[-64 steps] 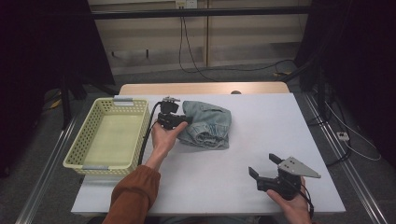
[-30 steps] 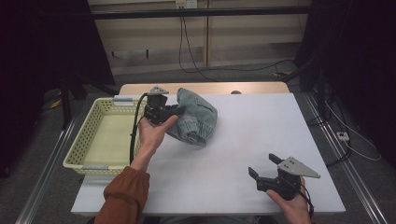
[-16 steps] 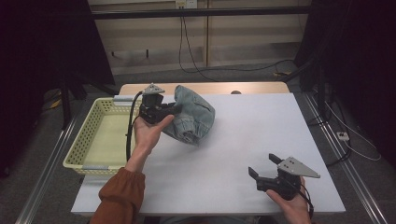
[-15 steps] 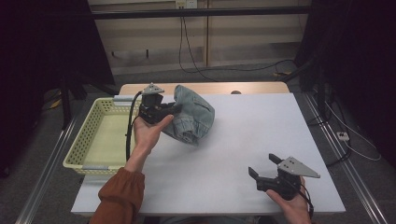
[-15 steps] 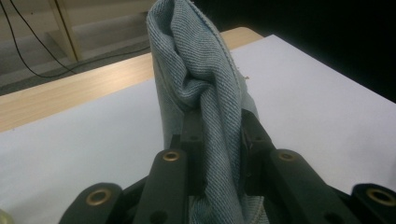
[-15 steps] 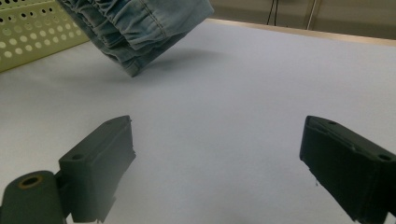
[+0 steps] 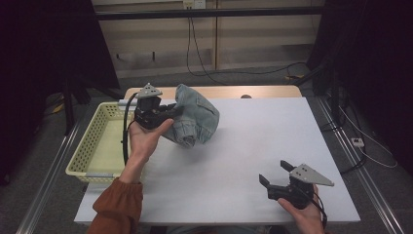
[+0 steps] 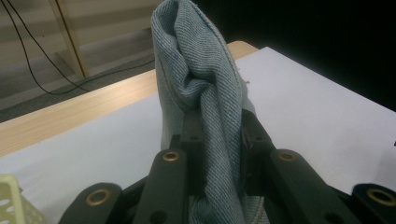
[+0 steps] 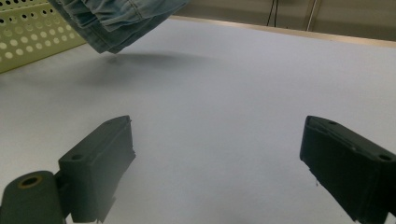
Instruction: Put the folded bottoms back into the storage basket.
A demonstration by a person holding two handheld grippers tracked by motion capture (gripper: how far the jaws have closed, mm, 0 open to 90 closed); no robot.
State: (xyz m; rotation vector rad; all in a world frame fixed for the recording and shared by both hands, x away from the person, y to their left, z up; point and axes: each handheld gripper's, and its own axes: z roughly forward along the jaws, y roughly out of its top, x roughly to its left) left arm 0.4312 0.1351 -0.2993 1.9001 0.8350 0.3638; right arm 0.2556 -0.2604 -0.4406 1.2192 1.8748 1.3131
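Note:
A bunched piece of light-blue denim (image 7: 195, 119) hangs above the white table (image 7: 243, 146), lifted off it beside the yellow basket (image 7: 92, 146). My left gripper (image 7: 168, 114) is shut on the denim (image 8: 205, 93), with a thick fold pinched between its jaws. The cloth's lower hem (image 9: 116, 18) casts a shadow on the table in the right gripper view. My right gripper (image 7: 275, 175) rests low near the table's front right, open, with bare table between its fingers (image 9: 100, 158).
The perforated yellow basket (image 9: 28, 37) stands along the table's left edge. A wooden strip (image 7: 219, 91) runs behind the white top. Cables and dark equipment lie on the floor beyond and to the right.
My left gripper has carried the denim up off the table and leftward toward the basket. The right gripper has stayed still.

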